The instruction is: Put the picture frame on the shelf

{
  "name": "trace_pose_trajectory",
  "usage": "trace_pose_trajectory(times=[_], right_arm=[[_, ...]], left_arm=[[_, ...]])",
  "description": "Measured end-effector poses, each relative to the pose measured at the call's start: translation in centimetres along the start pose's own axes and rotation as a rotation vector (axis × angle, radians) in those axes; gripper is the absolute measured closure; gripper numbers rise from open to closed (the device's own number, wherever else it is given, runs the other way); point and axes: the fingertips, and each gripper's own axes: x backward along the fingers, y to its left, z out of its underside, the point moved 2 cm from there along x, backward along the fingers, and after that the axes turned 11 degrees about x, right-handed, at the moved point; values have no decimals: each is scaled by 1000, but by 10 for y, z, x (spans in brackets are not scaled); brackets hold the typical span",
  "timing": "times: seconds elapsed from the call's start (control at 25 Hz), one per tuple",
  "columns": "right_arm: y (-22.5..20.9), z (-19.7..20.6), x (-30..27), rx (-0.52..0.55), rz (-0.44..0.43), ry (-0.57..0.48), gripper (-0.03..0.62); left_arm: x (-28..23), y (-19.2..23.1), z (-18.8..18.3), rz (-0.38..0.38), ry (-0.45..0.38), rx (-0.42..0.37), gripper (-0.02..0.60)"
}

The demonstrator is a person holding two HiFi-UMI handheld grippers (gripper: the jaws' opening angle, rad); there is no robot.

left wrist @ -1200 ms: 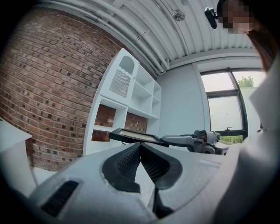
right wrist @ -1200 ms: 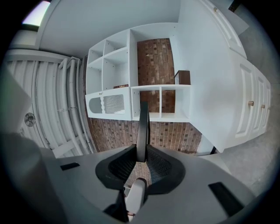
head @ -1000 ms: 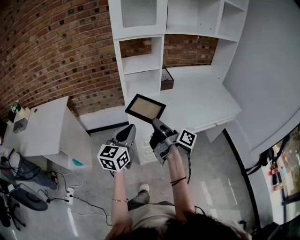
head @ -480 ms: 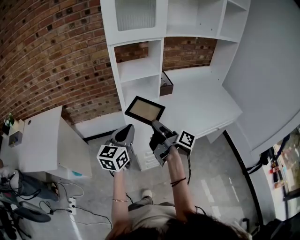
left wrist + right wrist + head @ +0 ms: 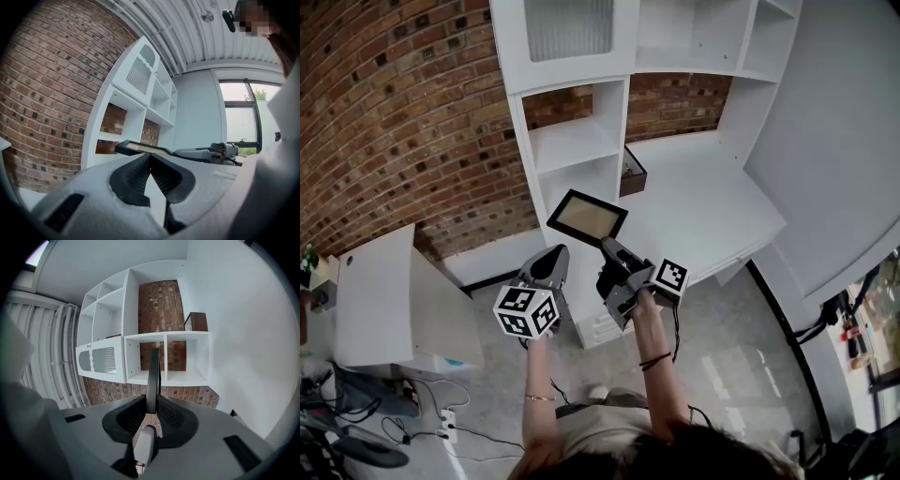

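Observation:
A black picture frame [image 5: 587, 216] with a tan inside hangs in the air in front of the white shelf unit [image 5: 572, 141]. My right gripper [image 5: 607, 249] is shut on its near edge. In the right gripper view the picture frame [image 5: 153, 378] stands edge-on between the two pads, with the shelf unit [image 5: 164, 357] beyond it. My left gripper [image 5: 550, 267] sits just left of the right one, jaws shut with nothing between them. In the left gripper view the left gripper [image 5: 150, 157] points toward the shelf unit [image 5: 136, 108], and the picture frame [image 5: 140, 147] shows past its tips.
A white desk top [image 5: 712, 202] joins the shelf unit on the right. A small dark box [image 5: 632, 172] stands at the back of the desk beside the shelf. A low white cabinet [image 5: 380, 295] is at the left against the brick wall [image 5: 403, 122]. Cables lie on the floor [image 5: 441, 422].
The view has shifted toward the shelf unit, which now lies closer and more to the left. Both grippers and the held frame keep nearly the same place in view.

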Motion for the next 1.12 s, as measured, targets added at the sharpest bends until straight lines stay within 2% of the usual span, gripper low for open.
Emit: trace_pose_trajectory(times=[0.64, 1.12], right_arm=[[-19, -19, -17, -13, 15, -41, 523], [-31, -59, -53, -11, -1, -15, 523]], left_arm=[[-30, 15, 4, 40, 27, -6, 571], [-73, 33, -7, 14, 11, 7, 571]])
